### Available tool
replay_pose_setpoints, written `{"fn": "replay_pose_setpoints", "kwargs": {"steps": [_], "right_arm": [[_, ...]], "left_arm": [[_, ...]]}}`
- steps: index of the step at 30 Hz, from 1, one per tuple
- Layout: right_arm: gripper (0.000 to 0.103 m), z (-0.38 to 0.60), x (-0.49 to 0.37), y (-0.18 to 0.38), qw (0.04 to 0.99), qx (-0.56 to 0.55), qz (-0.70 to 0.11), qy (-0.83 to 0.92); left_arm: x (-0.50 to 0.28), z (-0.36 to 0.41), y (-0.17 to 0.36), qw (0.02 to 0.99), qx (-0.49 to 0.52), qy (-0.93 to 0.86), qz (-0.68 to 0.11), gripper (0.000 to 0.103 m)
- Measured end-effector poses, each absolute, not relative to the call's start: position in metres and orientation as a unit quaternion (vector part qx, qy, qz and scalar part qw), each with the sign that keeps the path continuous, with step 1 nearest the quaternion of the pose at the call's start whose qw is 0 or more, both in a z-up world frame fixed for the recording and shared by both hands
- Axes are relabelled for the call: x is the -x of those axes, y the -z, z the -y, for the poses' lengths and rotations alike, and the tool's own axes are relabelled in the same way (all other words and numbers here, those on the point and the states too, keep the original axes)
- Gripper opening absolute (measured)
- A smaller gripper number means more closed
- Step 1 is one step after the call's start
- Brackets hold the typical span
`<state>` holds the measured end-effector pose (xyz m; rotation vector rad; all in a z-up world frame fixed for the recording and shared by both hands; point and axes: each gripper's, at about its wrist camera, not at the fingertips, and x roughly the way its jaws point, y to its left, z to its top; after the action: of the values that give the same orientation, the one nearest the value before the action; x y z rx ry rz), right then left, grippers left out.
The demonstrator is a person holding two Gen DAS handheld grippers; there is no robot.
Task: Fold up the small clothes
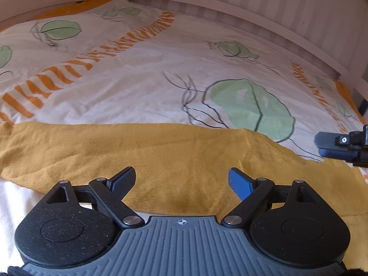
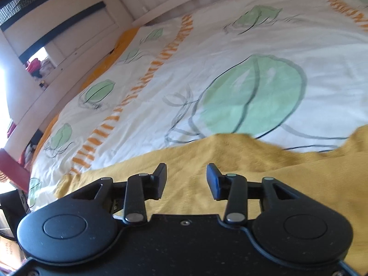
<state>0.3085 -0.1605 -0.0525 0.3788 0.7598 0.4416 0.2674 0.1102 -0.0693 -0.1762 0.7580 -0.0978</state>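
A mustard-yellow knitted garment lies spread across the bed, reaching from the left edge to the lower right of the left wrist view. My left gripper hovers over its near part, open wide, with nothing between the fingers. My right gripper is open too, over the same yellow cloth, and its pads touch nothing. In the left wrist view the right gripper comes in from the right edge, just past the garment's right end. The cloth bulges in a low hump ahead of the right gripper.
The garment rests on a white duvet printed with green leaves and orange stripes. A white slatted bed frame runs along the far side. White shelves with small items stand beyond the bed's left end.
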Motion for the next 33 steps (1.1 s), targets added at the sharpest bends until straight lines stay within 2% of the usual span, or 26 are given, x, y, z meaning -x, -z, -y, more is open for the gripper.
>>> {"fn": "replay_pose_setpoints", "kwargs": {"steps": [6,11,14,20,21,22,23,24,25,29,33], "right_arm": [[0.057,0.219,-0.291,0.054,0.911,-0.146,-0.36,-0.137],[0.067,0.261,-0.267,0.066,0.926,-0.11,-0.353,-0.076],[0.076,0.281,-0.254,0.071,0.93,-0.104,-0.347,-0.057],[0.078,0.319,-0.236,0.078,0.931,-0.119,-0.344,-0.031],[0.078,0.323,-0.235,0.079,0.931,-0.12,-0.344,-0.029],[0.078,0.327,-0.234,0.081,0.93,-0.121,-0.345,-0.026],[0.078,0.33,-0.234,0.082,0.93,-0.122,-0.345,-0.023],[0.078,0.334,-0.232,0.085,0.93,-0.124,-0.345,-0.021],[0.078,0.337,-0.232,0.086,0.93,-0.126,-0.345,-0.019],[0.078,0.349,-0.232,0.09,0.928,-0.141,-0.345,-0.008],[0.079,0.36,-0.237,0.089,0.929,-0.132,-0.345,0.002]], "left_arm": [[-0.261,-0.079,0.073,0.915,0.072,0.133,-0.374,0.088],[-0.268,-0.059,0.079,0.901,0.077,0.168,-0.393,0.087],[-0.281,-0.047,0.086,0.892,0.08,0.175,-0.409,0.087],[-0.296,-0.032,0.109,0.875,0.092,0.181,-0.44,0.079],[-0.295,-0.032,0.109,0.878,0.092,0.186,-0.432,0.061],[-0.293,-0.031,0.108,0.88,0.092,0.189,-0.426,0.048],[-0.293,-0.03,0.106,0.882,0.09,0.186,-0.424,0.028],[-0.293,-0.03,0.106,0.883,0.089,0.186,-0.422,0.015],[-0.293,-0.032,0.104,0.884,0.095,0.189,-0.418,0.008],[-0.286,-0.046,0.084,0.891,0.135,0.186,-0.392,0.004],[-0.283,-0.056,0.066,0.911,0.127,0.166,-0.357,0.004]]}}
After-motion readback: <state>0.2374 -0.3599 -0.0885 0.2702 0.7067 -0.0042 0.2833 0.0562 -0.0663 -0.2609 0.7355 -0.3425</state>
